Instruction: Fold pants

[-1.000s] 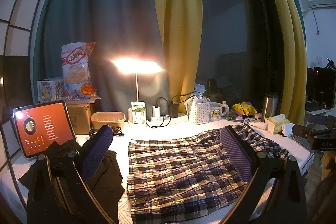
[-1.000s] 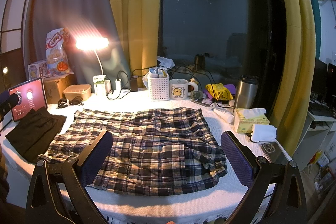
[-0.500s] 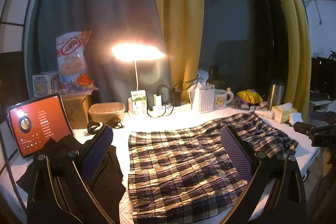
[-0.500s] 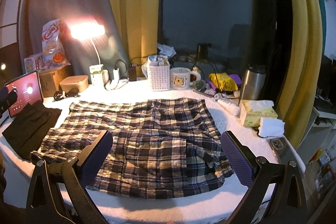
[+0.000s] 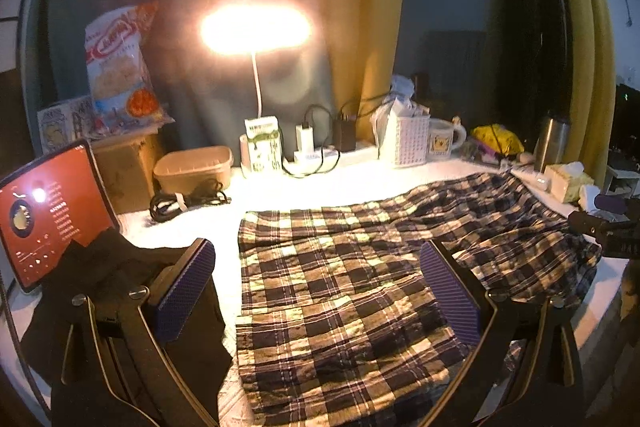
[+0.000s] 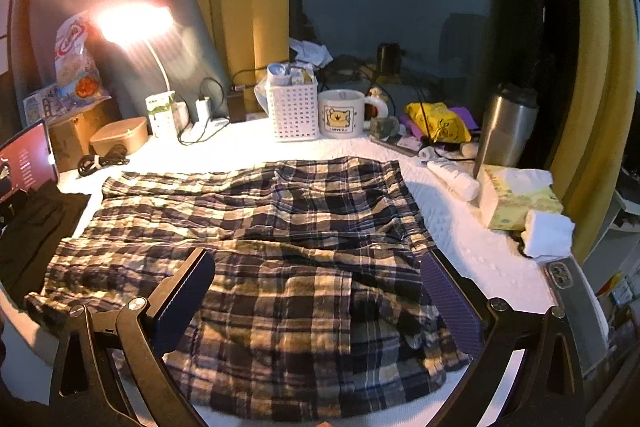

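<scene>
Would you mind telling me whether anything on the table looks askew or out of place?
The plaid pants lie rumpled, with the waist end near the right gripper bunched into folds. Nothing looks spilled or damaged.

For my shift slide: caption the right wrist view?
Open right hand-held gripper above plaid pants spread flat, unfolded.

Counted on the white surface (image 6: 472, 247):
- plaid pants (image 6: 260, 227): 1
- dark garment (image 5: 120, 291): 1
- tablet (image 5: 48, 211): 1
- lit desk lamp (image 5: 256, 31): 1
- snack bag (image 5: 118, 67): 1
- cardboard box (image 5: 128, 163): 1
- tan lidded container (image 5: 194, 167): 1
- coiled black cable (image 5: 184, 201): 1
- white basket (image 6: 294, 111): 1
- mug (image 6: 344, 115): 1
- steel tumbler (image 6: 506, 127): 1
- tissue box (image 6: 516, 199): 1
- phone (image 6: 572, 299): 1
- yellow bag (image 6: 438, 121): 1

Hand-held grippers: 2, left (image 5: 316, 293) and right (image 6: 316, 293).
</scene>
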Available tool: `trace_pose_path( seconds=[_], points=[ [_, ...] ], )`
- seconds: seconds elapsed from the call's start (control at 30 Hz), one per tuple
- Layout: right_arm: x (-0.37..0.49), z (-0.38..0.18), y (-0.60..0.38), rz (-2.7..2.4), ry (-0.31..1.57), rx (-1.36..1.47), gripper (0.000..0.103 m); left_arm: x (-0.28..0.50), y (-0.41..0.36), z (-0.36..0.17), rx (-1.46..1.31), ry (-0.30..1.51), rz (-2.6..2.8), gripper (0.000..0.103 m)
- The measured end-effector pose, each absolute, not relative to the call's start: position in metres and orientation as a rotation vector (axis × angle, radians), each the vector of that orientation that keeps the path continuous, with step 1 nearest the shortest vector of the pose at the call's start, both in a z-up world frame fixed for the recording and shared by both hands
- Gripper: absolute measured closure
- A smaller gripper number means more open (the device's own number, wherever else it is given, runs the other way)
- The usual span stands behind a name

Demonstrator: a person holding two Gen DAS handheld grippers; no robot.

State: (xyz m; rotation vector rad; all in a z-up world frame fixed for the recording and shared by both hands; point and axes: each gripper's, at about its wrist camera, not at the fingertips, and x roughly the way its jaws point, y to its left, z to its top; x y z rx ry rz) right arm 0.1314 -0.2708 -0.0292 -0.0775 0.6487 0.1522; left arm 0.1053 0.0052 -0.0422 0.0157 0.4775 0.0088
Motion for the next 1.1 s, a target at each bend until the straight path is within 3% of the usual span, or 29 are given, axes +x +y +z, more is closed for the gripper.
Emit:
trace_pose_path(
  seconds=[0.63,1.1],
  points=[
    [0.230,-0.088,-0.281,0.186,0.848,-0.097,0.000,0.204,0.027,-0.104,-0.013,0.763,0.027,0.002],
    [0.314,-0.052,-0.329,0.047,0.712,-0.020,0.000,0.281,0.081,-0.101,-0.028,0.760,0.138,0.002]
  ],
)
